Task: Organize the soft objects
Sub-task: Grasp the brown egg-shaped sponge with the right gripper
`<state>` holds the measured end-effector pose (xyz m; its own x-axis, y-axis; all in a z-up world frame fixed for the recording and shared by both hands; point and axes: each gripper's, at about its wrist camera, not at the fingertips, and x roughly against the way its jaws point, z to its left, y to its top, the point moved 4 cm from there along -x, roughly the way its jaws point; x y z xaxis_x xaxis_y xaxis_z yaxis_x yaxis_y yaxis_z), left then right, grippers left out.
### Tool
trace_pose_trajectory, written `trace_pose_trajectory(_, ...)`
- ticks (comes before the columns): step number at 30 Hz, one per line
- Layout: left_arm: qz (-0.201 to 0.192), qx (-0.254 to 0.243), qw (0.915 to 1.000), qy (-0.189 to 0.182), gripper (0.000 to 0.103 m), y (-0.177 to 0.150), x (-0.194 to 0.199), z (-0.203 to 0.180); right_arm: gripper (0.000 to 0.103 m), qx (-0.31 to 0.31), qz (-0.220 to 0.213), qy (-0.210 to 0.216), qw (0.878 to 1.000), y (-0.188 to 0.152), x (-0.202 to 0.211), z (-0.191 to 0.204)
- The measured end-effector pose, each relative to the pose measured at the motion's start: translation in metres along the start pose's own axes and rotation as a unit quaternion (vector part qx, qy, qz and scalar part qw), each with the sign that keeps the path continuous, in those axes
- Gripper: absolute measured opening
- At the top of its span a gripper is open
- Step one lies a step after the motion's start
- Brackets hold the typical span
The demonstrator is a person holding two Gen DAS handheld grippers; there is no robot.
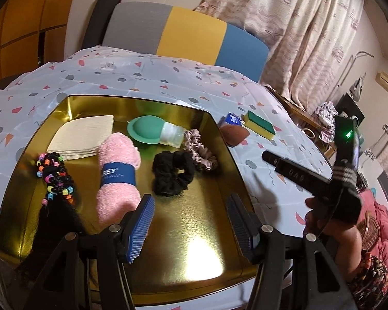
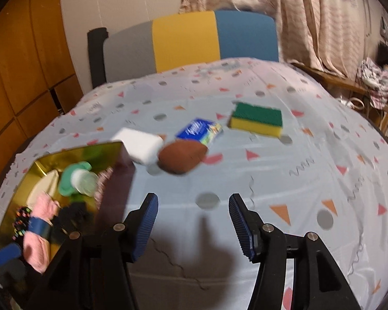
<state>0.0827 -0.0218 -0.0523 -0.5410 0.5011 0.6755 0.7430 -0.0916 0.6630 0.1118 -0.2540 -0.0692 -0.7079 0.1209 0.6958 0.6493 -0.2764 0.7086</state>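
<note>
Left gripper [image 1: 190,223]: jaws apart, empty, above gold tray [image 1: 219,139].
Right gripper [image 2: 194,226]: jaws apart, empty, above tablecloth [image 2: 310,180].
Brown sponge [image 2: 183,159]: beside tray's corner.

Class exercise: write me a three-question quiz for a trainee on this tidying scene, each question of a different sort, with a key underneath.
1. True or false: the green and yellow sponge already lies inside the gold tray.
2. Multiple choice: which thing lies in the tray? A. the brown sponge B. the rolled pink towel C. the white block
3. Fill in: the jaws of the right gripper stand ____, with nothing between them.

Key
1. False: it lies on the patterned tablecloth, apart from the tray.
2. B
3. open
</note>
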Motion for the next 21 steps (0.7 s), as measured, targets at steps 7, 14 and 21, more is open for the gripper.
trace_pose_trajectory(7, 0.003, -0.027, 0.9995, -0.017, 0.059, -0.008, -0.001, -0.018, 0.059, -0.018, 0.03, -0.002, 0.999, -0.028, -0.011, -0.025)
trace_pose_trajectory(14, -0.016, -0.027, 0.9995, -0.005, 0.059, -0.002, 0.006, -0.025, 0.066, -0.039, 0.048, 0.019, 0.998, -0.031, -0.024, -0.033)
trace_pose_trajectory(21, -0.021, 0.013, 0.9996, 0.017, 0.059, 0.011, 0.008, -0.012, 0.068, -0.017, 0.049, 0.038, 0.998, 0.006, -0.054, -0.01)
